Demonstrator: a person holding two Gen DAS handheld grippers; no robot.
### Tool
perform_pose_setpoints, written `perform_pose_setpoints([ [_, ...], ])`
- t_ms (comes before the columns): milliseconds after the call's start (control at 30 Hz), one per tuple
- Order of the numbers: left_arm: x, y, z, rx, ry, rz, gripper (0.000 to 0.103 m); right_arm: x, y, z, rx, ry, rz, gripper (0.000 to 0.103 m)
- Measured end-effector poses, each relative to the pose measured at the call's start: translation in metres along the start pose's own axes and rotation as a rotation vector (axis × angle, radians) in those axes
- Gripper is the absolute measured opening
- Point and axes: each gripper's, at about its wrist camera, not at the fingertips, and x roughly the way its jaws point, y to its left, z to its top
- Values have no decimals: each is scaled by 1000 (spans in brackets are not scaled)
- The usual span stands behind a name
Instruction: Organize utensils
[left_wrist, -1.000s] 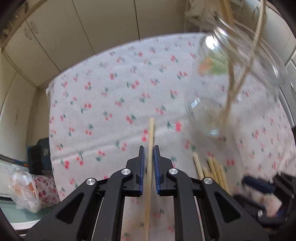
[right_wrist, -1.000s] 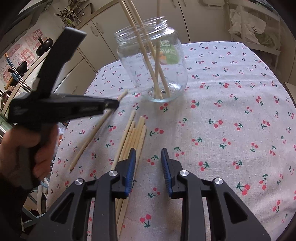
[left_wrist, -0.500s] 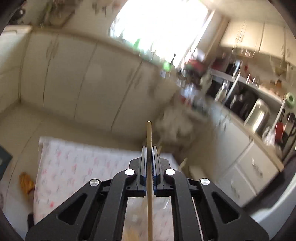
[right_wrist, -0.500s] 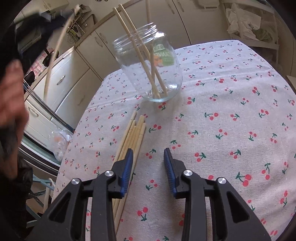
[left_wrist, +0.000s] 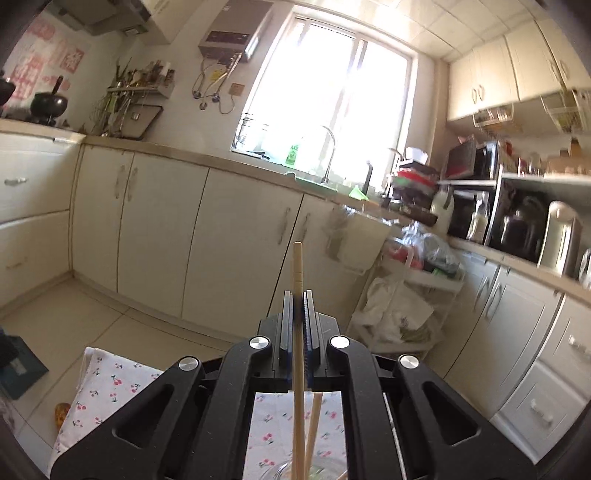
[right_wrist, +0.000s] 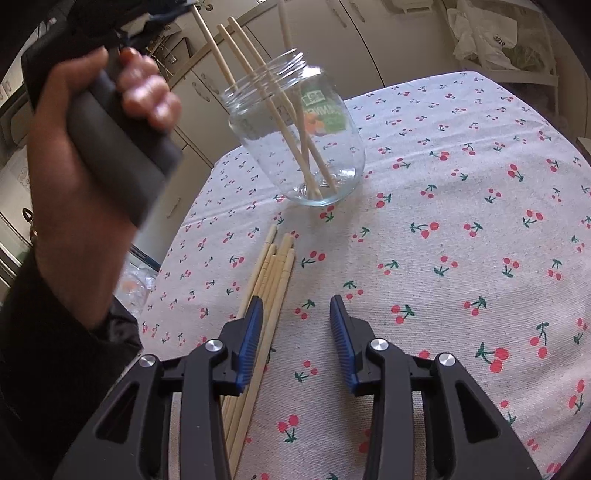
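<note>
Chopstick (left_wrist: 297, 266) clamped in left jaws; right jaws opening, empty, beside loose chopsticks (right_wrist: 271, 273) near jar (right_wrist: 295, 133).

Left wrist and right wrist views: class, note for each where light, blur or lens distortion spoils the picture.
Left wrist view: the window is blown out white, the cabinets bow with fisheye curve, the right-hand shelves smear. Right wrist view: even light, sharp cherry tablecloth and glass jar; the person's hand, close to the lens, is soft.

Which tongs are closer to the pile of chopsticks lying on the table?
Right. The right tongs hang open just above the pile of chopsticks, one finger over them. The left tongs are raised higher, shut on one chopstick above the jar.
</note>
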Motion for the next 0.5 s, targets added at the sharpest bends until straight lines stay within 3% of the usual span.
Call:
perform_pose_setpoints([
  [233, -10, -1, -35, 101, 103, -19, 5, 0, 5, -1, -38, 9, -29, 38],
  [333, -23, 7, -42, 114, 142, -28, 8, 2, 11, -1, -76, 20, -68, 32],
  [500, -48, 26, -43, 84, 165, -20, 32, 6, 17, 4, -102, 43, -91, 23],
])
